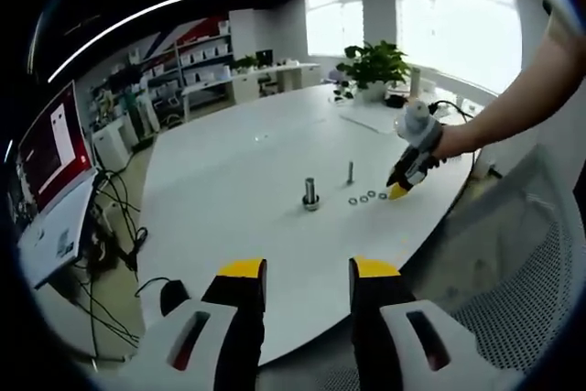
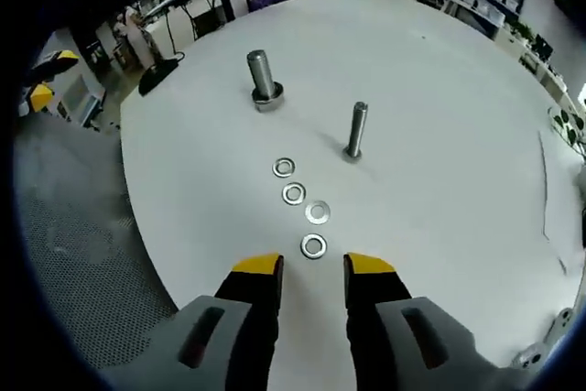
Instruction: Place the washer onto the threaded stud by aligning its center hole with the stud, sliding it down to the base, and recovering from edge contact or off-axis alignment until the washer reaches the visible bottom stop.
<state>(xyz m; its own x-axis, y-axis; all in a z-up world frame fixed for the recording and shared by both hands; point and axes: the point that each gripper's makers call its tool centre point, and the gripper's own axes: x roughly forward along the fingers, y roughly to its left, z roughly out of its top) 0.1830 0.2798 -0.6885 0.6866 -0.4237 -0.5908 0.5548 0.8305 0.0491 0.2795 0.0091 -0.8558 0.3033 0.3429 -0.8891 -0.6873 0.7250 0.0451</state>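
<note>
Standing upright near the middle of the white oval table (image 2: 439, 89) is the slim grey threaded stud (image 2: 355, 130), taken as the landmark.

- Washers: four flat silver metal washers are laid in a short row on the table top, between the stud and the table's near edge. The nearest washer (image 2: 313, 246) lies just ahead of the right gripper (image 2: 312, 267); none is seen on the stud.
- Second post: a thicker grey metal bolt (image 2: 262, 77) with a wide base stands left of the stud and apart from it.
- Open room: bare table surface is seen all round the stud. The curved near edge runs left of the washer row, with grey mesh chair fabric (image 2: 73, 254) beyond it.
- Right gripper: yellow-tipped black jaws are parted to a narrow gap, nothing held, just short of the nearest washer.
- Left gripper (image 1: 308, 272): jaws are held moderately apart and empty, off the table edge, well away from the stud.
- Left gripper view adds: the right gripper (image 1: 400, 190) is held by a person's outstretched hand (image 1: 430, 139), tip angled down by the washers; a potted green plant (image 1: 374, 66) and a red-screened monitor (image 1: 50, 148) are also seen.
</note>
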